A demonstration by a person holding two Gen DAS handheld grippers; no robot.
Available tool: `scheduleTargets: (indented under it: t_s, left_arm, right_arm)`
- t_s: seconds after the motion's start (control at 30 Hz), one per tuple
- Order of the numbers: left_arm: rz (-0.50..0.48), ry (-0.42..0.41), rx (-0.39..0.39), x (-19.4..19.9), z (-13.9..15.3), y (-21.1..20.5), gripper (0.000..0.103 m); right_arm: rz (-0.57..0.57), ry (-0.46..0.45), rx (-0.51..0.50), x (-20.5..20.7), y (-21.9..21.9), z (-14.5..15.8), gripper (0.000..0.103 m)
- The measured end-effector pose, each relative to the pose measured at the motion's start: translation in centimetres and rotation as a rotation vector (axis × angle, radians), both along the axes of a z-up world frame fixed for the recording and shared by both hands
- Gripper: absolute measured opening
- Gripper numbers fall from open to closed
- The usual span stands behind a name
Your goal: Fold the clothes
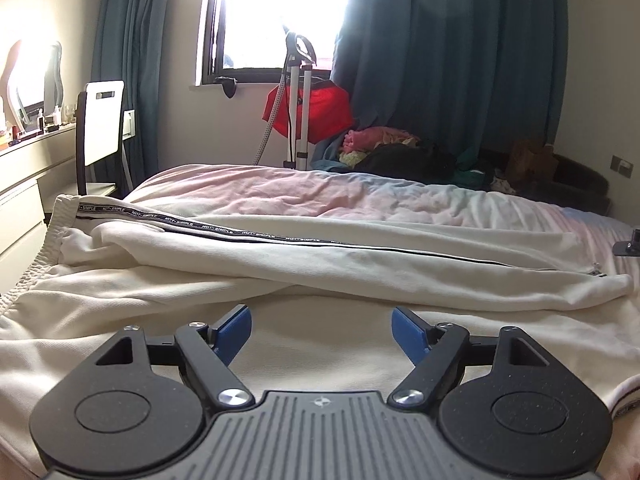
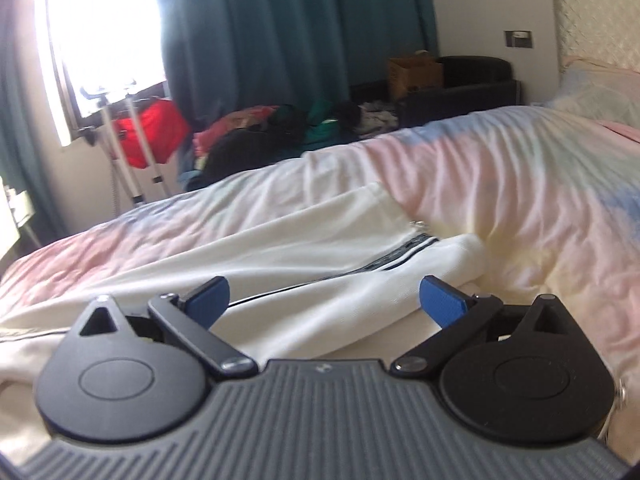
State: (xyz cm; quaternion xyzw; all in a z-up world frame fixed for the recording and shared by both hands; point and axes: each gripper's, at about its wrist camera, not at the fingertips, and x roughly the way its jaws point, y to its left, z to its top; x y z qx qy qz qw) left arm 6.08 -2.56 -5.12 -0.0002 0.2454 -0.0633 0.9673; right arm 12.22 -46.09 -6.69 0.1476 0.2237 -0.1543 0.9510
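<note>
White track trousers (image 1: 320, 256) with a black lettered side stripe lie spread across the bed, elastic waistband (image 1: 44, 240) at the left, leg cuffs at the right. My left gripper (image 1: 322, 330) hovers open just over the near trouser leg, blue pads (image 1: 234, 332) wide apart, nothing between them. In the right wrist view the trouser legs (image 2: 320, 256) run toward the cuffs (image 2: 452, 252) by the pink and blue duvet. My right gripper (image 2: 324, 302) is open above the leg near the cuff end, holding nothing. The tip of the right gripper (image 1: 630, 246) shows at the left wrist view's far right edge.
The bed carries a pastel pink and blue duvet (image 1: 360, 196). Beyond it stand a garment steamer with a red bag (image 1: 308, 108), a heap of clothes (image 1: 400, 152), teal curtains and a bright window. A white chair (image 1: 100, 128) and desk are at the left. A pillow (image 2: 592, 84) lies at the right.
</note>
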Motion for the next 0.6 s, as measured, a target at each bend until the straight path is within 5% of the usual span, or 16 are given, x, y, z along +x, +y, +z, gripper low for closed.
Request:
scheduleTargets:
  t_s: [0.17, 0.43, 0.6]
  left_arm:
    - [-0.046, -0.05, 0.041, -3.6, 1.6, -0.6, 0.084]
    - [-0.061, -0.021, 0.046, -6.7, 1.9, -0.4, 0.084]
    - [0.019, 0.08, -0.053, -6.7, 2.6, 2.9, 0.084]
  right_arm:
    - [0.155, -0.055, -0.039, -5.9, 4.9, 2.7, 0.103]
    - [0.264, -0.034, -0.118, -11.2, 9.2, 2.7, 0.103]
    - [0.247, -0.012, -0.128, -10.8, 9.0, 2.4, 0.103]
